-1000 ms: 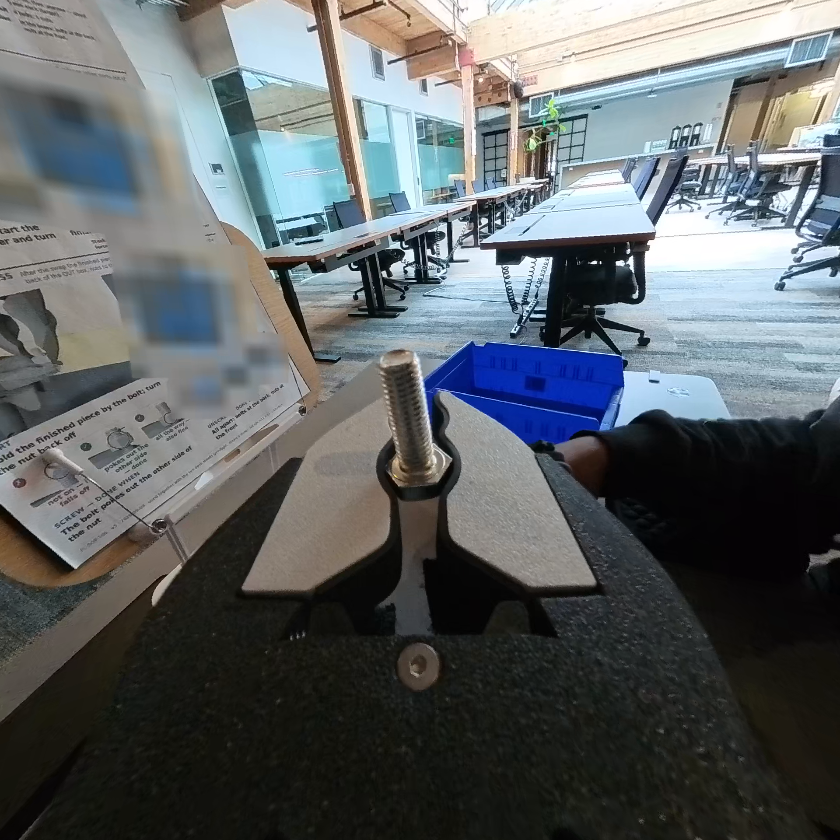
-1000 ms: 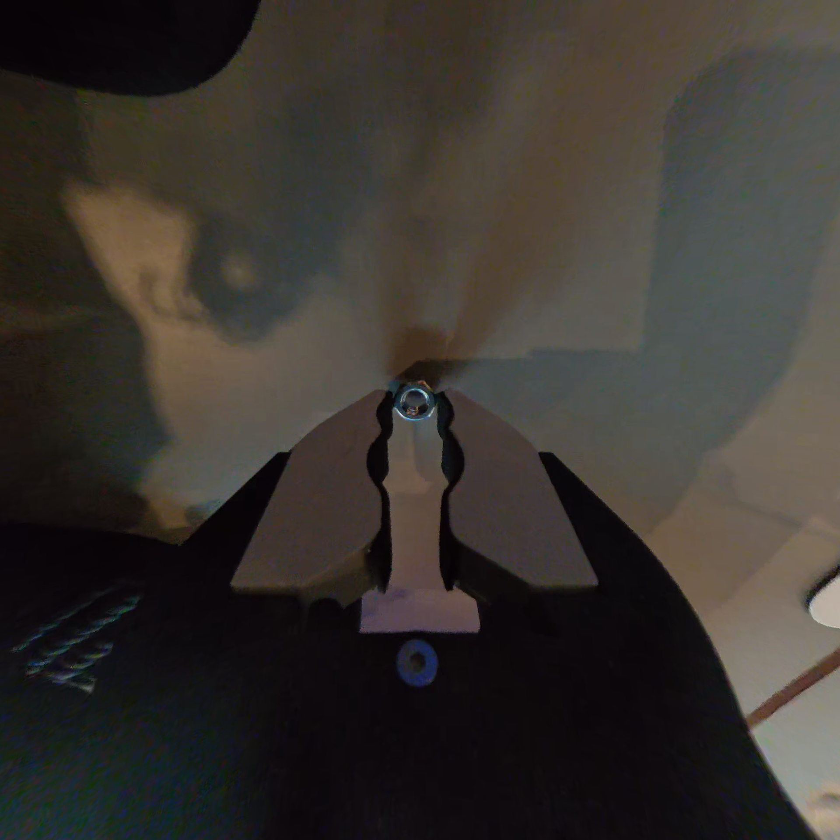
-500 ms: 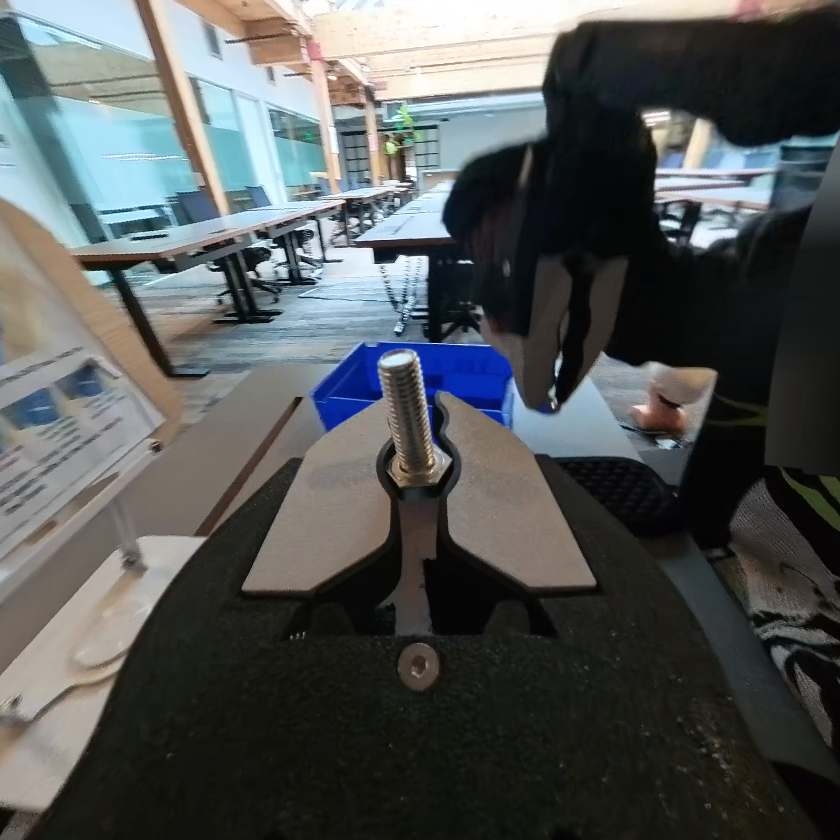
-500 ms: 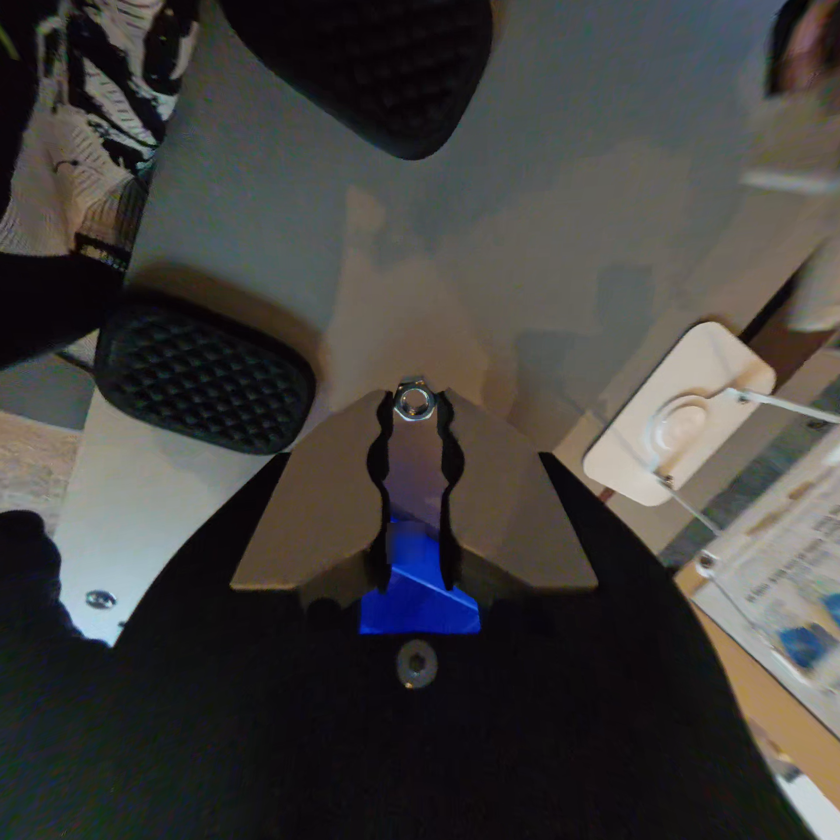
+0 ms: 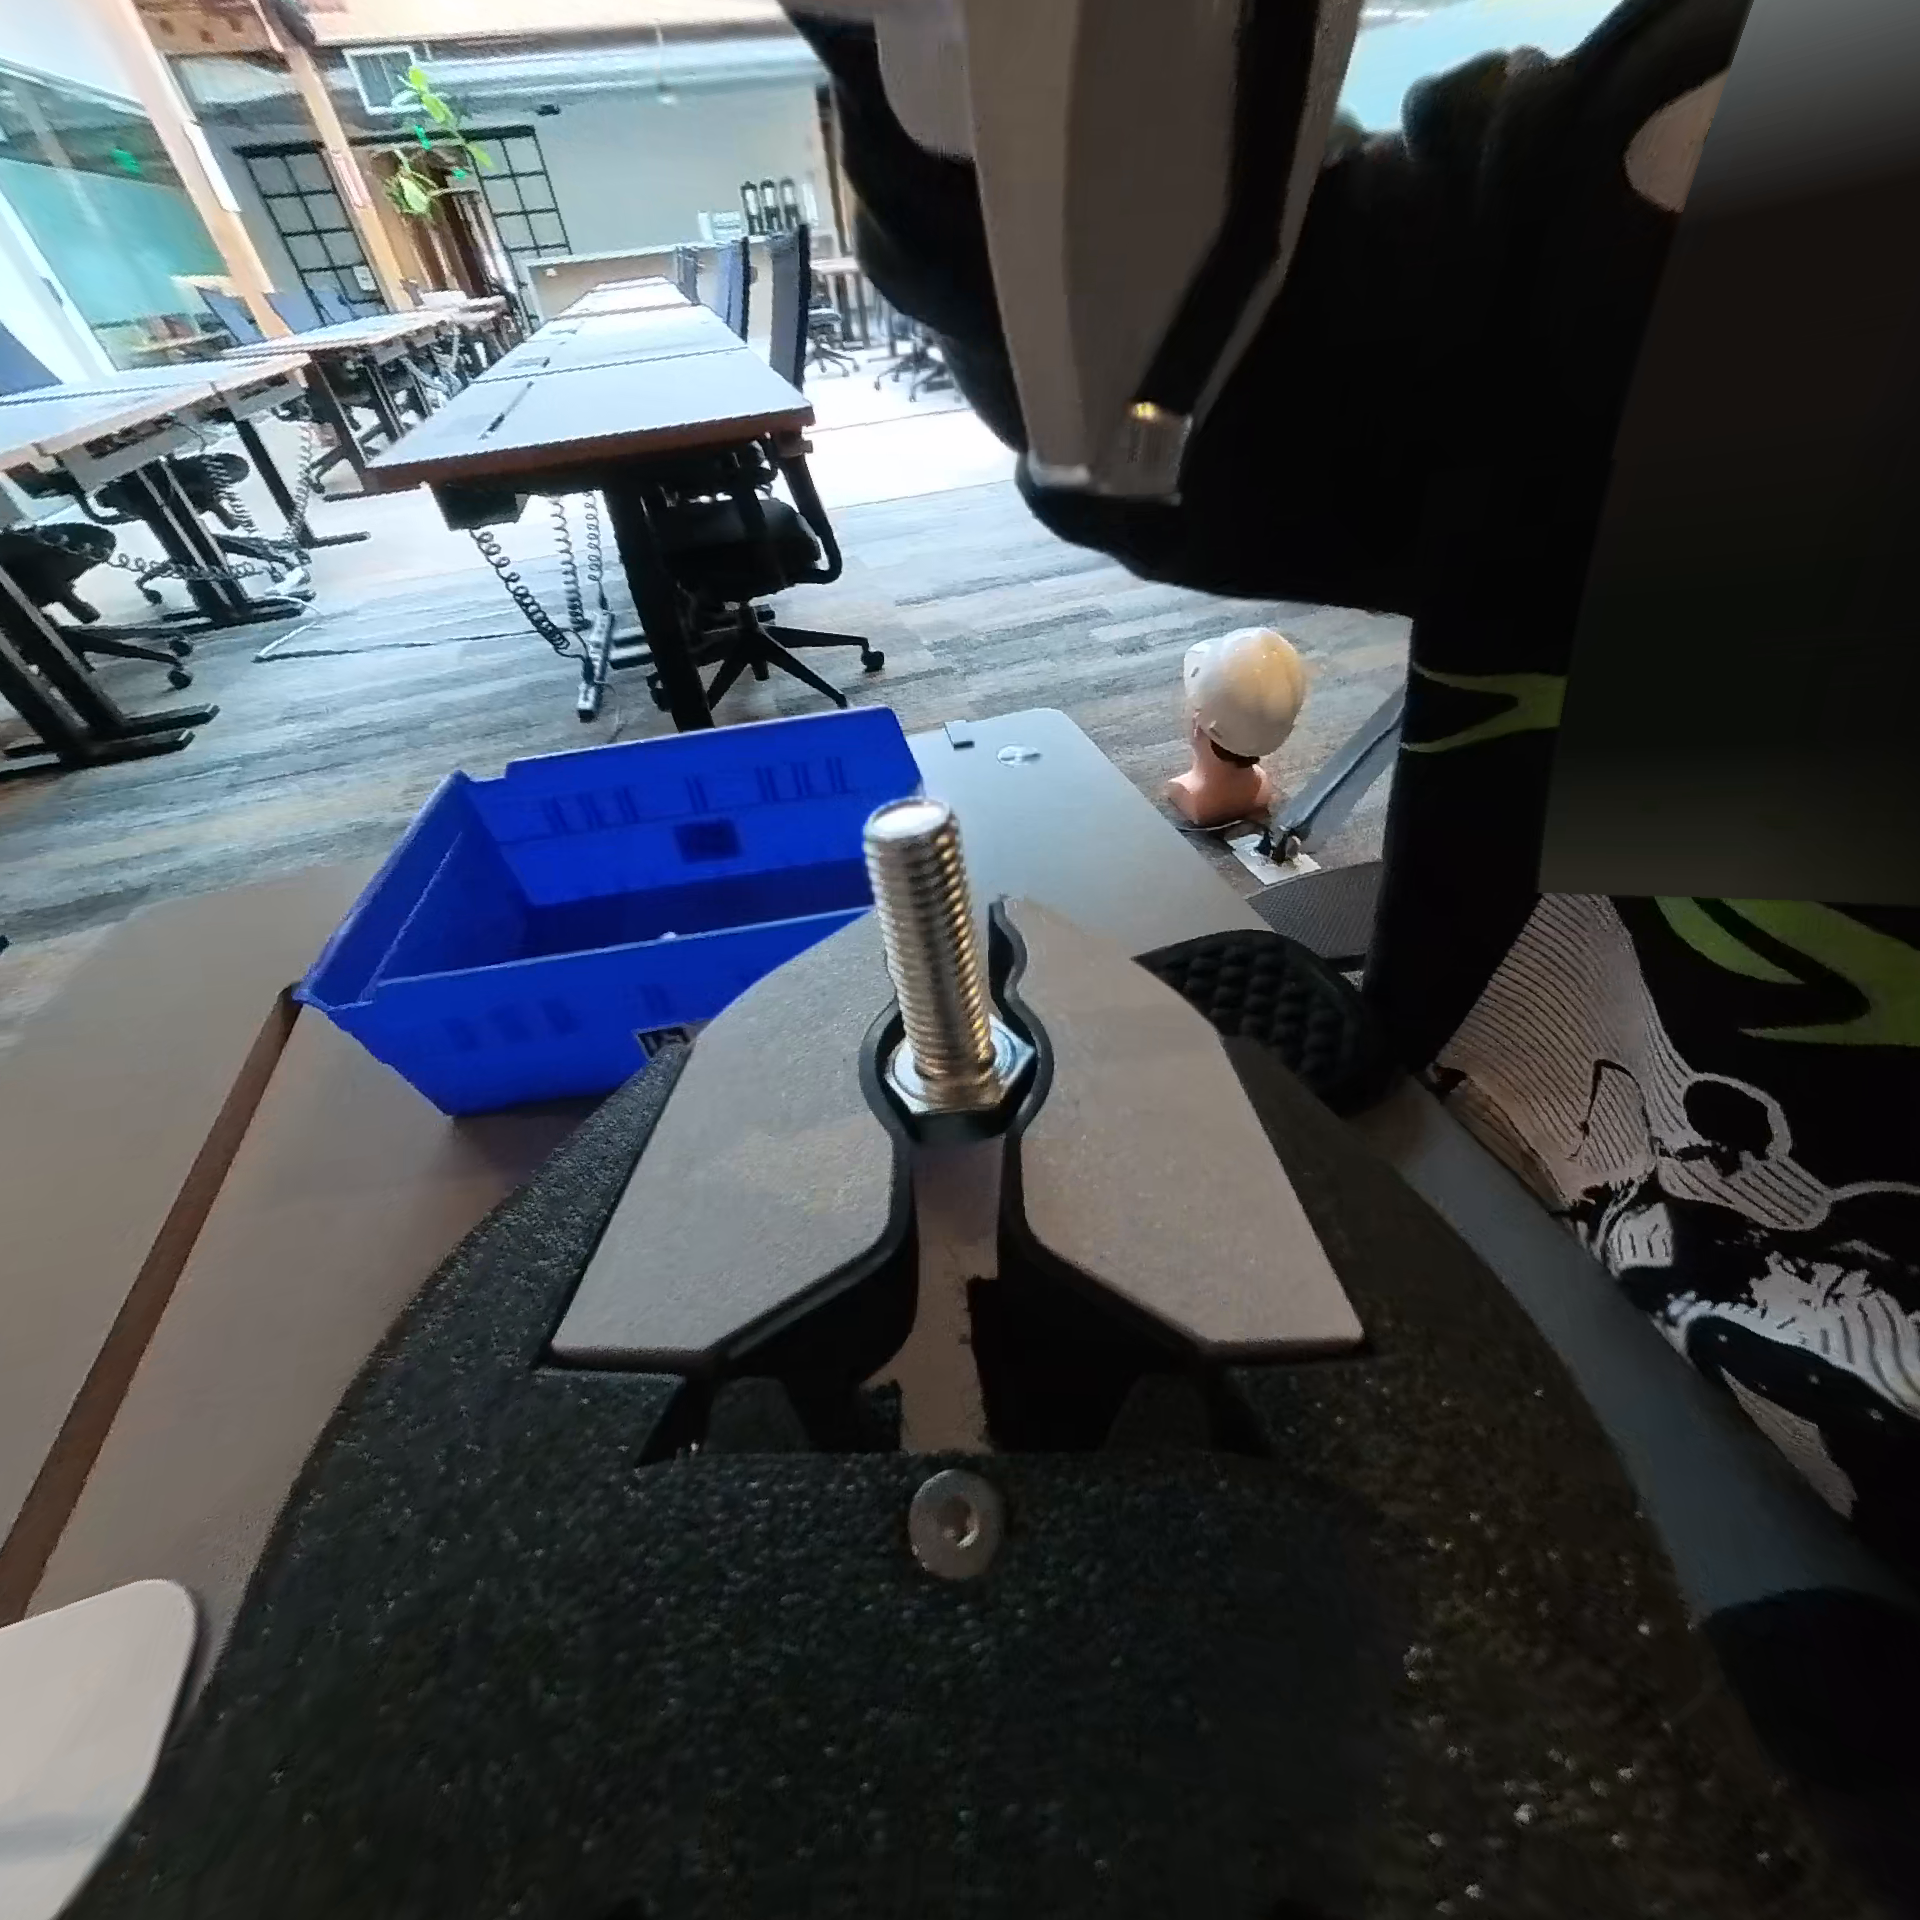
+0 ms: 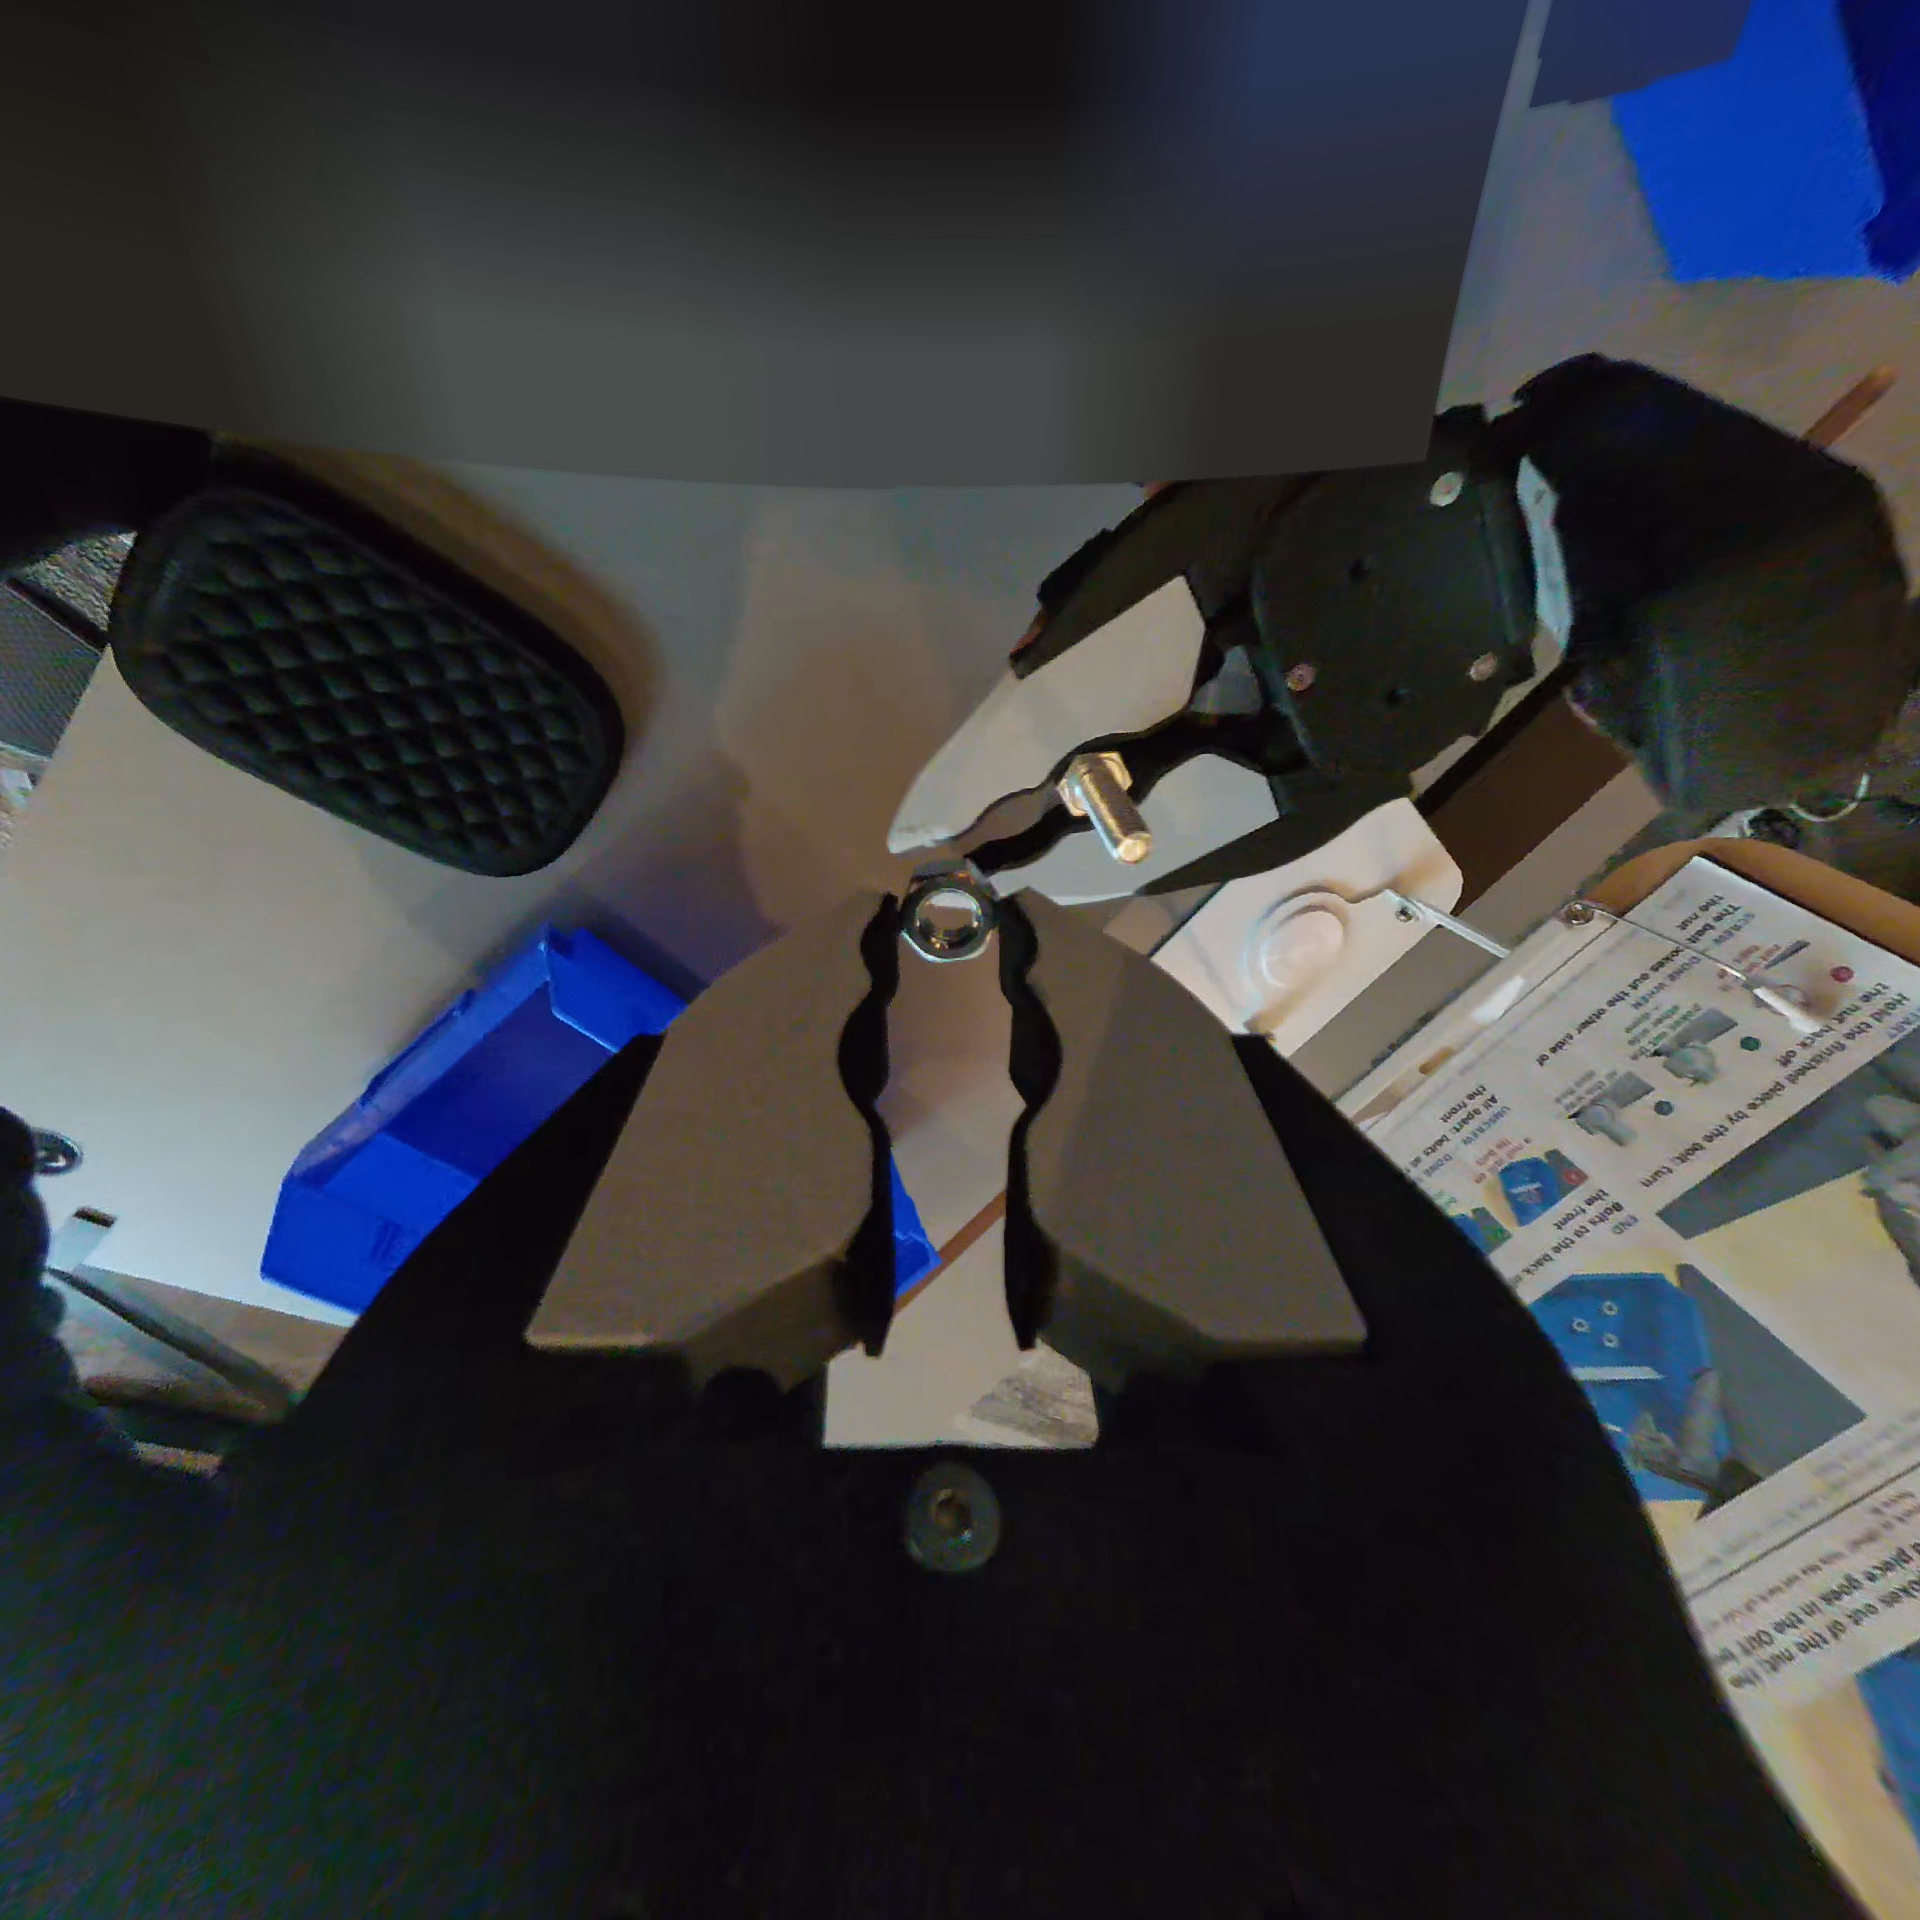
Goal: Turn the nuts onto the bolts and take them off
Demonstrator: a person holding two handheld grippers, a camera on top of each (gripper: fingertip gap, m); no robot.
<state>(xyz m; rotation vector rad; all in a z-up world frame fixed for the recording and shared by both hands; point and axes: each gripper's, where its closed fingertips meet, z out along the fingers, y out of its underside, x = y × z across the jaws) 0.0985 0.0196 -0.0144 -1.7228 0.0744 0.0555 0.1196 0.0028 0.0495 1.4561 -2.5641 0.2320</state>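
Observation:
My left gripper (image 5: 954,1049) is shut on the hex head of a silver bolt (image 5: 928,935), whose threaded shank stands upright. My right gripper (image 6: 945,914) is shut on a small silver nut (image 6: 943,923) held at its fingertips. In the left wrist view the right gripper (image 5: 1127,447) hangs above and to the right of the bolt, with the nut (image 5: 1148,436) at its tip. In the right wrist view the left gripper (image 6: 997,821) with the bolt (image 6: 1107,810) lies just beyond the nut, apart from it.
A blue bin (image 5: 582,935) stands on the grey table (image 5: 156,1039) beyond the left gripper. Black ribbed pads (image 6: 364,675) lie on the table. An instruction sheet (image 6: 1662,1143) on a white stand (image 6: 1320,935) is at the side. A person's dark sleeve (image 5: 1455,416) is at upper right. The gap from one gripper's tips to the other's is roughly 7 cm.
The right gripper has swung up from the table with the nut and come close above the bolt. The left gripper has turned to the right, still holding the bolt.

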